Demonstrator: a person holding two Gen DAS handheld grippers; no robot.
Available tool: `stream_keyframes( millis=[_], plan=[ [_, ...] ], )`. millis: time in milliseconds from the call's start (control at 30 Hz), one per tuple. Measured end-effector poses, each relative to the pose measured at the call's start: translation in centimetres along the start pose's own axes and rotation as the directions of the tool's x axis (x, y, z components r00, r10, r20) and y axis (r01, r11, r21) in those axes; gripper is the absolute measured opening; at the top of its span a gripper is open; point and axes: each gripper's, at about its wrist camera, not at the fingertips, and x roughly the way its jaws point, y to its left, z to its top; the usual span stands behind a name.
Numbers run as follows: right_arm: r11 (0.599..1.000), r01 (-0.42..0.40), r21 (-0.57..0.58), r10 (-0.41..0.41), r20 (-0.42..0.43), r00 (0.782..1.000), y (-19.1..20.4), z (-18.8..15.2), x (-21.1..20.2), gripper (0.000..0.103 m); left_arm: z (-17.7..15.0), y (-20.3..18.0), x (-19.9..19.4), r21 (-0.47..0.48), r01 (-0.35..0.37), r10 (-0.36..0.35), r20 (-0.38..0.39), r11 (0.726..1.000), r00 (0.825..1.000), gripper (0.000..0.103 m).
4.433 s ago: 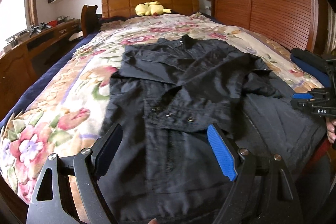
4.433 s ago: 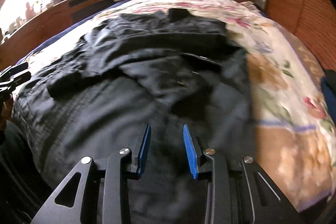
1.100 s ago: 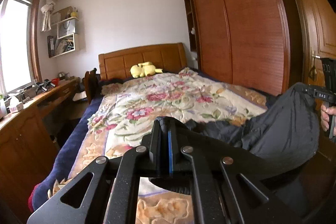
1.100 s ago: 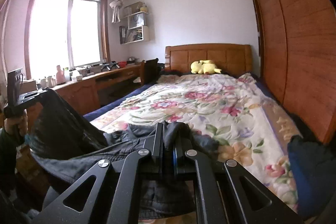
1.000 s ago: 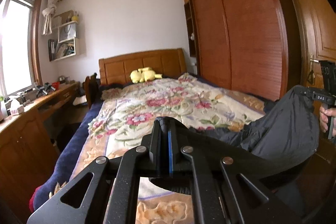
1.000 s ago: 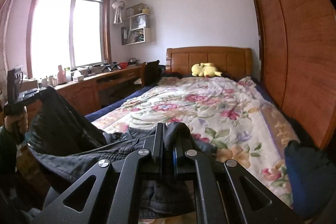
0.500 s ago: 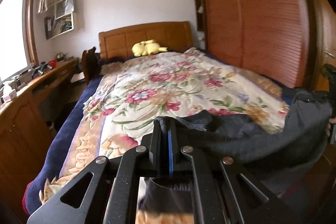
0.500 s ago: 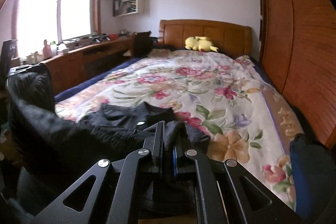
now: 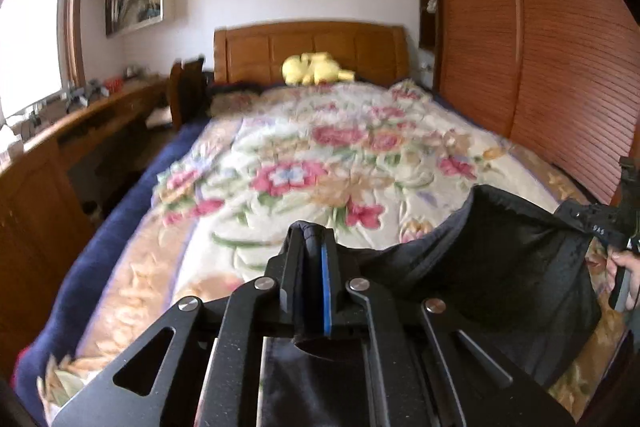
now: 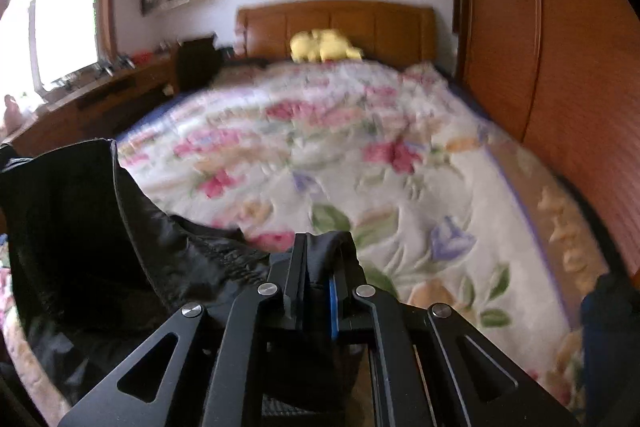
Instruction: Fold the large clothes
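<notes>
- My left gripper (image 9: 311,239) is clamped on a fold of the black jacket (image 9: 500,267); the fabric bunches up between the black finger and the blue-padded one, with no gap showing.
- My right gripper (image 10: 320,251) is likewise closed on another fold of the same jacket (image 10: 80,227), cloth pinched between its two fingers.
- Both jaws have just eased a trifle wider, yet the cloth sits firmly between them in each view.
- The jacket hangs slung between the two grippers over the near end of the bed (image 9: 320,155). Its middle sags toward the floral quilt (image 10: 360,167); I cannot tell whether the low part touches the quilt.
- From the left wrist view, the jacket stretches off to the right edge, where my right hand (image 9: 630,275) holds the other tool's handle.
- From the right wrist view, the jacket rises in a dark mass at the left edge of the picture.
- Both views are blurred, the quilt pattern most of all.
- A yellow plush toy (image 9: 314,68) lies at the far end against the wooden headboard (image 9: 312,51).
- A wooden desk (image 9: 92,119) runs along the left side of the bed, and a slatted wooden wardrobe (image 9: 540,47) stands along the right.
</notes>
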Motion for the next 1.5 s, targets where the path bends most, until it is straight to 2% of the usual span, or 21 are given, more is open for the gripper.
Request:
stream_keyframes(
  millis=[67,133,200,267,367,433,500,600,700,833,967,1133,1300,1367,1433,1500],
  plan=[
    [1.0,-0.015,0.005,0.016,-0.074,0.997,0.7,-0.4,2.6,0.012,-1.1,-0.5,1.3,-0.005,0.002,-0.002,-0.031,1.0,1.0,0.011],
    [1.0,-0.023,-0.004,0.022,-0.099,0.995,1.5,-1.0,3.9,0.019,-2.2,-1.3,1.8,0.012,0.008,-0.008,-0.036,1.0,0.999,0.015],
    [0.999,0.001,-0.045,-0.006,-0.112,0.994,2.6,-1.3,4.7,0.036,-3.2,-2.1,1.7,0.039,0.013,-0.012,-0.035,0.999,0.999,0.028],
    [0.996,0.021,-0.084,-0.032,-0.124,0.992,3.5,-1.0,5.4,0.042,-4.0,-2.2,1.5,0.033,0.037,-0.036,-0.041,0.999,0.999,0.033],
    [0.993,0.032,-0.116,-0.045,-0.117,0.992,4.5,-1.2,3.8,0.049,-4.9,-2.7,1.3,0.015,0.081,-0.08,-0.046,0.997,0.996,0.035],
    [0.991,0.034,-0.131,-0.049,-0.117,0.992,4.9,-0.9,3.4,0.056,-5.6,-3.0,1.0,0.011,0.107,-0.107,-0.04,0.994,0.993,0.041],
    [0.986,0.074,-0.15,-0.089,-0.098,0.991,4.1,-1.2,3.1,0.065,-6.4,-3.4,0.7,0.018,0.119,-0.118,-0.037,0.993,0.992,0.057],
    [0.976,0.114,-0.187,-0.126,-0.053,0.991,4.4,-0.8,2.4,0.07,-7.0,-3.5,0.4,0.015,0.146,-0.145,-0.032,0.989,0.989,0.07],
    [0.974,0.08,-0.214,-0.09,-0.041,0.995,5.7,-0.7,2.5,0.071,-7.5,-3.5,0.2,0.026,0.145,-0.144,-0.033,0.989,0.989,0.07],
    [0.973,-0.049,-0.227,0.034,-0.071,0.997,8.7,-0.4,2.7,0.071,-8.0,-3.1,0.8,0.041,0.137,-0.135,-0.05,0.99,0.99,0.07],
    [0.957,-0.173,-0.231,0.152,-0.107,0.983,12.3,0.1,3.1,0.071,-8.4,-2.2,1.3,0.042,0.121,-0.119,-0.059,0.992,0.991,0.07],
    [0.934,-0.268,-0.237,0.234,-0.16,0.959,16.1,0.6,3.8,0.071,-8.7,-1.1,1.4,0.028,0.111,-0.109,-0.063,0.993,0.992,0.07],
    [0.914,-0.312,-0.259,0.246,-0.255,0.935,18.5,0.3,5.2,0.071,-9.0,0.1,1.3,0.003,0.105,-0.105,-0.065,0.994,0.992,0.07],
    [0.908,-0.315,-0.278,0.227,-0.307,0.924,19.2,0.5,6.5,0.071,-9.1,0.4,1.3,-0.001,0.104,-0.104,-0.067,0.995,0.992,0.07],
    [0.9,-0.329,-0.286,0.213,-0.371,0.904,19.8,1.1,8.4,0.071,-9.2,0.8,1.3,-0.006,0.105,-0.105,-0.069,0.994,0.992,0.07],
    [0.897,-0.321,-0.304,0.185,-0.403,0.897,20.3,1.2,9.8,0.071,-9.3,1.0,1.3,-0.01,0.107,-0.108,-0.071,0.994,0.992,0.07]
  ],
)
